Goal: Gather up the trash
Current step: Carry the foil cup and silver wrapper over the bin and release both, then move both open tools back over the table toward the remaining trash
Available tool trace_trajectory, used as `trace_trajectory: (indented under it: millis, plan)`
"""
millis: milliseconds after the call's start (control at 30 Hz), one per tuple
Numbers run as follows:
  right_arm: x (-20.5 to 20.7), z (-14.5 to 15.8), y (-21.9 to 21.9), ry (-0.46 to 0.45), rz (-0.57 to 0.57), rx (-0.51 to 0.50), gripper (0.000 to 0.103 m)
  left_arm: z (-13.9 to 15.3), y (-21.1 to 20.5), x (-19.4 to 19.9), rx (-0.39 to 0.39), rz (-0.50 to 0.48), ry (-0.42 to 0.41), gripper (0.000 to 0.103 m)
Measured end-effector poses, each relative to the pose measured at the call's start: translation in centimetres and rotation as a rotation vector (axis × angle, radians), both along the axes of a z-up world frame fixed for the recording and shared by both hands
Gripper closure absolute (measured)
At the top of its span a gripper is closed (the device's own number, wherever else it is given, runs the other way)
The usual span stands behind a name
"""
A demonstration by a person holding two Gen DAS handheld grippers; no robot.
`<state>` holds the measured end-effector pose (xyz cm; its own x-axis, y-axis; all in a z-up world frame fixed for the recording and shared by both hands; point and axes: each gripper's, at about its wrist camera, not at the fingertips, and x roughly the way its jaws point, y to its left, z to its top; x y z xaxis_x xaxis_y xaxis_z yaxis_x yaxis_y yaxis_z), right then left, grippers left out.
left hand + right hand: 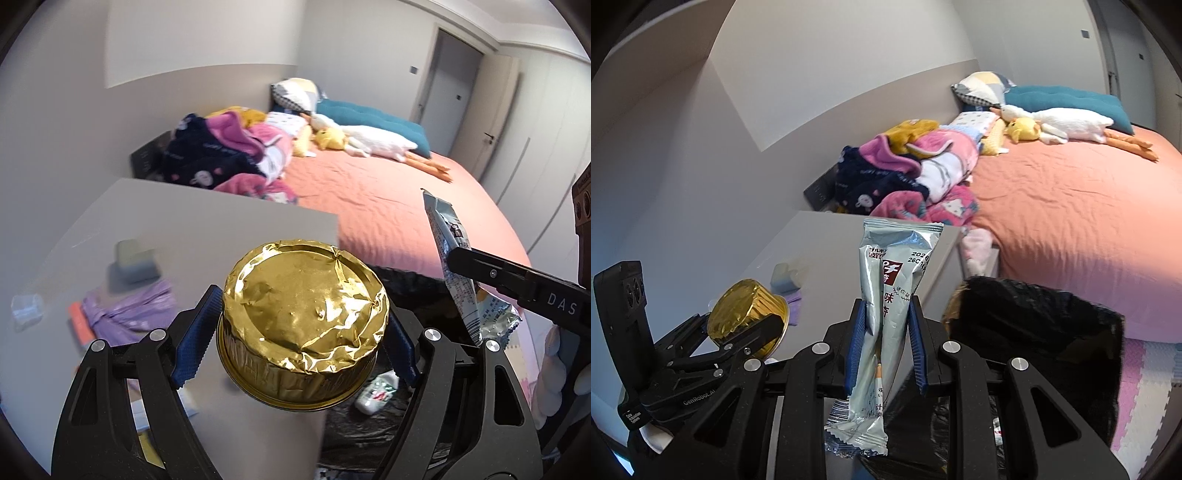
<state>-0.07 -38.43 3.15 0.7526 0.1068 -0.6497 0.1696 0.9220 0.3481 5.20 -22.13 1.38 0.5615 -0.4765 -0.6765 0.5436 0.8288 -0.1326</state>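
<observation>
My left gripper (304, 317) is shut on a gold foil cup (306, 317), upside down, held above the right edge of the white table (207, 229). It also shows in the right wrist view (748, 317) at the left. My right gripper (886, 332) is shut on a silver snack wrapper (886, 295), held upright. In the left wrist view the wrapper (458, 266) is at the right, beside the gold cup. A bin lined with a black trash bag (1034, 325) stands between table and bed, below and right of both grippers; a white bottle (376, 395) lies in it.
On the table lie a purple wrapper (129, 310), a small pale green box (135, 258), an orange item (79, 321) and a clear plastic piece (26, 308). The bed (1071, 221) with a coral sheet, clothes and plush toys is beyond. A foam mat (1145, 387) covers the floor.
</observation>
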Motion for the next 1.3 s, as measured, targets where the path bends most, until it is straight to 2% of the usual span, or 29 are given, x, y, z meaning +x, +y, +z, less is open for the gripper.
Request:
trace_trajectory:
  millis: [567,600,633,667,700,767,800,1033,1300]
  plan:
    - [-4.9,0.5,-6.8,-0.015,-0.142,0.006,0.078,-0.1,-8.5,-2.2,-0.015,-0.217,0.016,0.025]
    - [-5.3,0.6,-7.2,-0.021,-0.151,0.007,0.077,-0.1,-8.9,-2.3,-0.016,-0.235,0.026,0.016]
    - [-5.5,0.8,-7.4,-0.023,-0.161,0.007,0.075,-0.2,-9.3,-2.4,-0.016,-0.245,0.034,0.005]
    - [-5.9,0.9,-7.8,-0.025,-0.177,0.008,0.068,-0.1,-9.7,-2.6,-0.015,-0.254,0.035,0.006]
    - [-6.2,0.9,-8.1,-0.029,-0.195,0.007,0.056,-0.1,-10.0,-2.7,-0.014,-0.260,0.032,0.006]
    - [-6.8,1.1,-8.7,-0.037,-0.243,-0.009,0.041,-0.1,-10.6,-2.9,0.005,-0.265,0.024,0.006]
    - [-7.0,1.2,-9.0,-0.043,-0.259,-0.014,0.039,-0.1,-10.7,-2.9,0.010,-0.265,0.024,0.006]
    - [-7.2,1.1,-9.8,-0.045,-0.265,0.000,0.037,-0.1,-10.4,-2.7,0.011,-0.243,0.025,0.006]
    - [-5.9,0.8,-8.2,-0.038,-0.192,-0.007,0.037,-0.2,-9.0,-2.6,0.028,-0.188,0.021,0.006]
